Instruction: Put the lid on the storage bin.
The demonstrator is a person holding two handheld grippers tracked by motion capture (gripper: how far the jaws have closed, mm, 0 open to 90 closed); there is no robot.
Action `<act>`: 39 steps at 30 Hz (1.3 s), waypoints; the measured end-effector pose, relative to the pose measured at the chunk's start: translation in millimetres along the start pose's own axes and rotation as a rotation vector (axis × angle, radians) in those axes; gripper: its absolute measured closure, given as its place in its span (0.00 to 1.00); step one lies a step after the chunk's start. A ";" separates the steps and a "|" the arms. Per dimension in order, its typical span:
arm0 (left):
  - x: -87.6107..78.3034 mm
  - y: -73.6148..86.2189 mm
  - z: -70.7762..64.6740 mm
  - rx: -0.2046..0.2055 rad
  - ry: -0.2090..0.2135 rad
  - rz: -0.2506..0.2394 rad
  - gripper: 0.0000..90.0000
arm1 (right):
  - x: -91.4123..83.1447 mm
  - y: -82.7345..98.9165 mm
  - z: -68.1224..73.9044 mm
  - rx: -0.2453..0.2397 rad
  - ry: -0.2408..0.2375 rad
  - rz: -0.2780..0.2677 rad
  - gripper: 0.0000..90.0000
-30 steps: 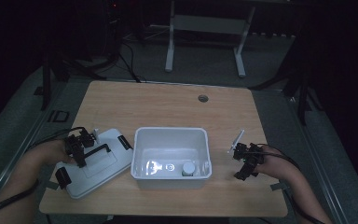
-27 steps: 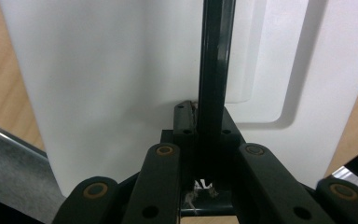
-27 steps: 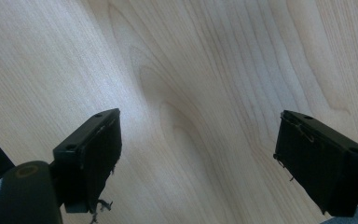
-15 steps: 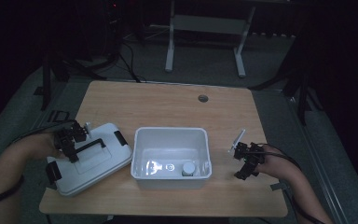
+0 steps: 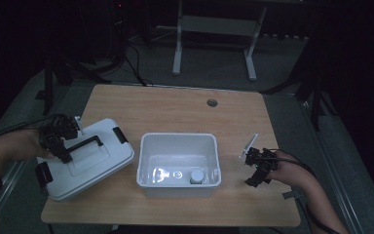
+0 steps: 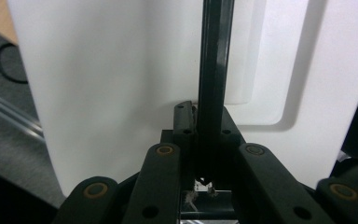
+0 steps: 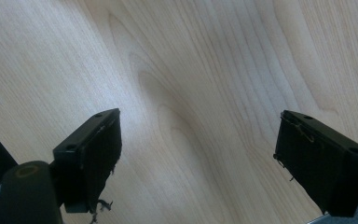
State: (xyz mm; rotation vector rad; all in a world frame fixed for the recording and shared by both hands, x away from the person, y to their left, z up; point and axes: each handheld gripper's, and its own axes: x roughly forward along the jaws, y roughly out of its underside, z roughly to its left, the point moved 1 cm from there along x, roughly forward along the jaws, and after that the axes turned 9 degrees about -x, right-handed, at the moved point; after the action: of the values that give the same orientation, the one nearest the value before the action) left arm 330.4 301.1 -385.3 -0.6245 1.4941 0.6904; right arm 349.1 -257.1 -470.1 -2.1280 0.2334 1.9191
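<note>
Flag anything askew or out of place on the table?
The white plastic lid with a black handle sits skewed, tilted, and overhanging the wooden table's left edge. The left gripper is shut on the handle. The open white plastic bin sits square. Nothing looks spilled or damaged.

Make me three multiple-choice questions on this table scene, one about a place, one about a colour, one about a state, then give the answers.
1. Where does the white lid sit relative to the open bin?
A. left of it
B. right of it
C. inside it

2. What colour is the lid's handle?
A. red
B. black
C. yellow

3. How is the left gripper?
A. open above the bin
B. lying on the floor
C. shut on the handle

Answers: 1 A, the high view shows the lid left of the bin. 2 B, the bar is black against the white lid. 3 C, the left gripper view shows its fingers clamped on the bar.
</note>
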 end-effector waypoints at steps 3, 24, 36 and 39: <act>-10.5 -1.2 -3.4 0.009 -0.011 -0.009 0.93 | -0.2 -1.2 0.4 -0.003 0.002 -0.001 0.16; -52.4 -50.5 -57.3 0.215 -0.038 -0.068 0.93 | 4.0 3.2 -0.9 0.014 -0.011 0.001 0.16; -64.4 -83.6 -87.5 0.317 -0.032 -0.102 0.93 | 5.8 2.3 0.6 0.008 -0.014 0.006 0.16; -65.0 -94.5 -98.8 0.357 -0.028 -0.103 0.93 | 4.3 2.5 0.3 0.008 -0.013 0.003 0.16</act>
State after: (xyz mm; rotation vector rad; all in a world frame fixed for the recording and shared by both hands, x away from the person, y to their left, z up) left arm 337.1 162.8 -324.3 -0.4122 1.5018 0.3390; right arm 348.5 -259.1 -474.7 -2.1104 0.2406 1.9300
